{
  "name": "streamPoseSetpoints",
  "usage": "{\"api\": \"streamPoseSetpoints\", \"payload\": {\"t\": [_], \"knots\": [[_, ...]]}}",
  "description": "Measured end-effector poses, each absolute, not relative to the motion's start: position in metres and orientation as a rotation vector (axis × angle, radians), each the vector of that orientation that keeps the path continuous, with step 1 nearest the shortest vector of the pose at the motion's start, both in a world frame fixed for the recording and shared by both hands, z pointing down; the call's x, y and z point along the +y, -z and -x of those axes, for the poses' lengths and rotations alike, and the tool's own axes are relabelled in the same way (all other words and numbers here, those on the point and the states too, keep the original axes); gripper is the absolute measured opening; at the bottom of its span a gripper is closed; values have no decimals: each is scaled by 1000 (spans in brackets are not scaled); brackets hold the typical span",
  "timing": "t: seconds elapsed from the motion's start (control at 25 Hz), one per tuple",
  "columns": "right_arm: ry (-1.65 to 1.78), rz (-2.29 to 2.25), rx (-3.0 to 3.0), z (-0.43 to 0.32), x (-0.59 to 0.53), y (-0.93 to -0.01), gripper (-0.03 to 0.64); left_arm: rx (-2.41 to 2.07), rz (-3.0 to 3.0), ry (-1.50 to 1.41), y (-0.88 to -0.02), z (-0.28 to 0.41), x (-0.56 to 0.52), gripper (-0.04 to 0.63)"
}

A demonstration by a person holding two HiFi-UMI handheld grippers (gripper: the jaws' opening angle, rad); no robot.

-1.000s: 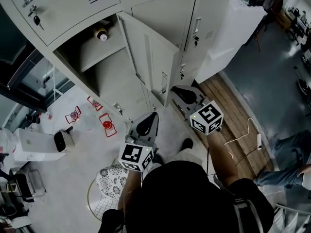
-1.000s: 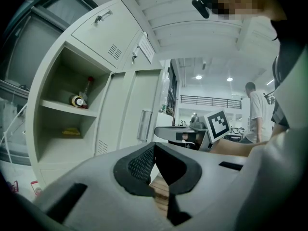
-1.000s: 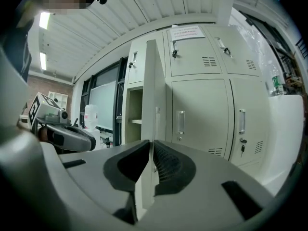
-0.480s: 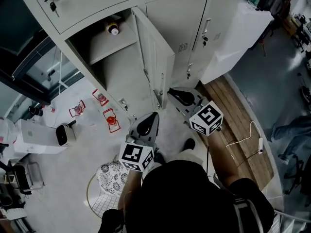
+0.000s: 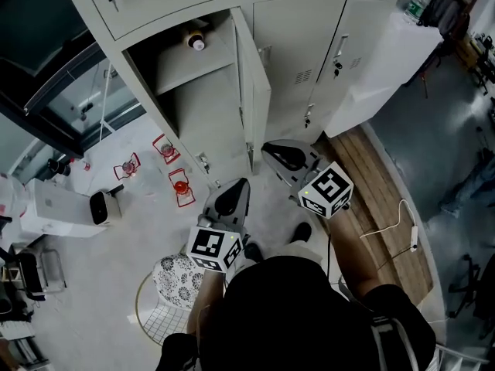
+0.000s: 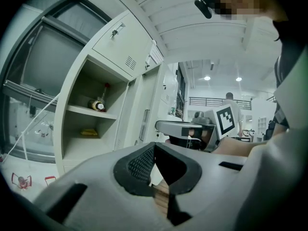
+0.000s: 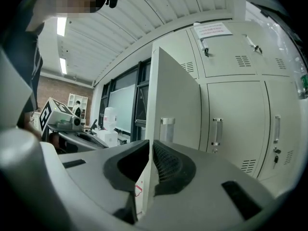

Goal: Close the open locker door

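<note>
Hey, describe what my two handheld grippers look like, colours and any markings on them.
Both are light grey moulded shells, the left gripper and the right gripper. Each tapers to jaws lined with black cross-hatched pads. Each carries a white cube printed with black square markers at its rear end.

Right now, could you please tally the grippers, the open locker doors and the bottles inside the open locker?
Grippers: 2 (left gripper, right gripper)
Open door: 1
Bottle on the locker's upper shelf: 1
Total: 4
</note>
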State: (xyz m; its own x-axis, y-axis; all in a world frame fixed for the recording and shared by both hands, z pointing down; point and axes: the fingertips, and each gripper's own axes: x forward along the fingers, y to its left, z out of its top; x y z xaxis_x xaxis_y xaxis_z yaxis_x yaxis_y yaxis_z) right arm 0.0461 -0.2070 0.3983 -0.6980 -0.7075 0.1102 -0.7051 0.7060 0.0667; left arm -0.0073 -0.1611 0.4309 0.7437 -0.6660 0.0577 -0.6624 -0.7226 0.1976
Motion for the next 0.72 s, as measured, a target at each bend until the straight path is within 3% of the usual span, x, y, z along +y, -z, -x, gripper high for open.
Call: {"api": "streamPoseSetpoints", "payload": {"t": [0.72], "knots": [[40, -1062, -2863, 13, -212, -390, 32, -1190, -2687, 50, -431, 65, -161, 17]]}}
